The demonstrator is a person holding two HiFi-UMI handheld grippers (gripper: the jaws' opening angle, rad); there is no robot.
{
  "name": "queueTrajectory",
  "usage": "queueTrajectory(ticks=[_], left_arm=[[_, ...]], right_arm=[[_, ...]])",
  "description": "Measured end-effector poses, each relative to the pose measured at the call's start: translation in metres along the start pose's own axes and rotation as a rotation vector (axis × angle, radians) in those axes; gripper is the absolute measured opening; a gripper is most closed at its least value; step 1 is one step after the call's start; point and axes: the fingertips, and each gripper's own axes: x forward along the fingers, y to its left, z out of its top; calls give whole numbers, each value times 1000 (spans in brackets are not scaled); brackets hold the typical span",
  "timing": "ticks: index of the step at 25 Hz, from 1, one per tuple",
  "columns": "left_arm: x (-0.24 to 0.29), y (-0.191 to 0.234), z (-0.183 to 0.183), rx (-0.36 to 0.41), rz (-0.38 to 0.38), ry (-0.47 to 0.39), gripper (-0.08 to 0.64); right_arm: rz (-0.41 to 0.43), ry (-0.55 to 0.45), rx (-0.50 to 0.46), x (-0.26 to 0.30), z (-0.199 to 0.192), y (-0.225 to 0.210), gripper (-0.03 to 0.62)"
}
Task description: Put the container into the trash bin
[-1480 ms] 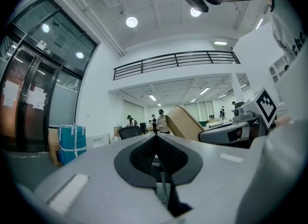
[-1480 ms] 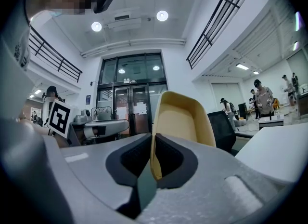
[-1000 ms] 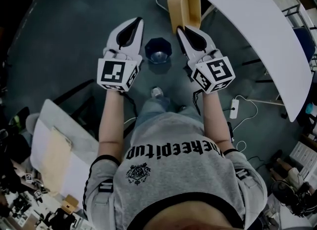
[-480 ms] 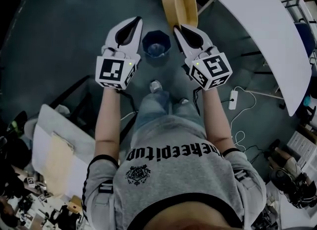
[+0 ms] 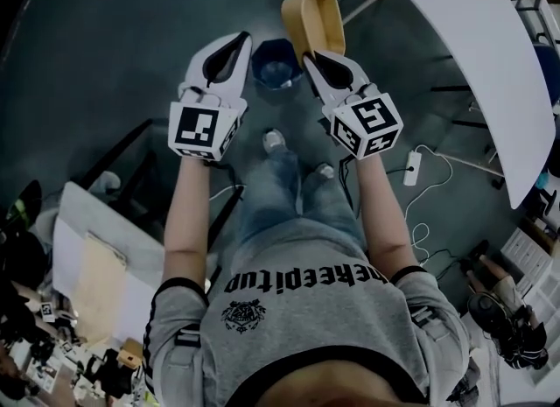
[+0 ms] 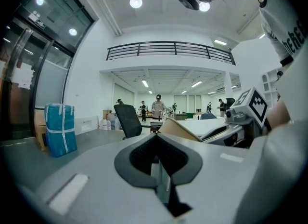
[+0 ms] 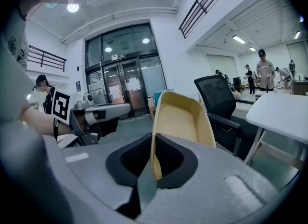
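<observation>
A tan, tray-shaped container (image 5: pixel 314 18) (image 7: pixel 180 119) stands on edge in front of me, its rim pinched in my right gripper (image 5: pixel 314 54) (image 7: pixel 153 167), which is shut on it. The dark blue trash bin (image 5: pixel 276 62) sits on the floor below, between the two grippers and just left of the container. My left gripper (image 5: pixel 234 44) (image 6: pixel 158 163) is held level beside the right one, jaws closed with nothing between them. In the left gripper view the container's edge (image 6: pixel 179 129) shows past the jaws.
A white table (image 5: pixel 477 55) curves along the right, with a power strip (image 5: pixel 412 169) and cable on the floor beside it. A white bench with papers (image 5: pixel 92 265) stands at lower left. A black office chair (image 7: pixel 219 98) is behind the container. My feet (image 5: pixel 276 141) are near the bin.
Both grippers and the container have drifted up the head view. The trash bin has moved up with them and now lies closer to the container's lower end.
</observation>
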Motion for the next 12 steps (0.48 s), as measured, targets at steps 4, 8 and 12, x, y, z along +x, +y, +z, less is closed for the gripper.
queueTrajectory(ticks=[4, 8, 12], left_arm=[[-2, 1, -19, -25, 9, 12, 18], [-8, 7, -49, -27, 19, 25, 18], [-11, 11, -64, -54, 25, -7, 18]], right_arm=[[11, 48, 23, 10, -27, -1, 24], [10, 102, 37, 24, -57, -1, 23], [29, 155, 39, 38, -86, 1, 25]])
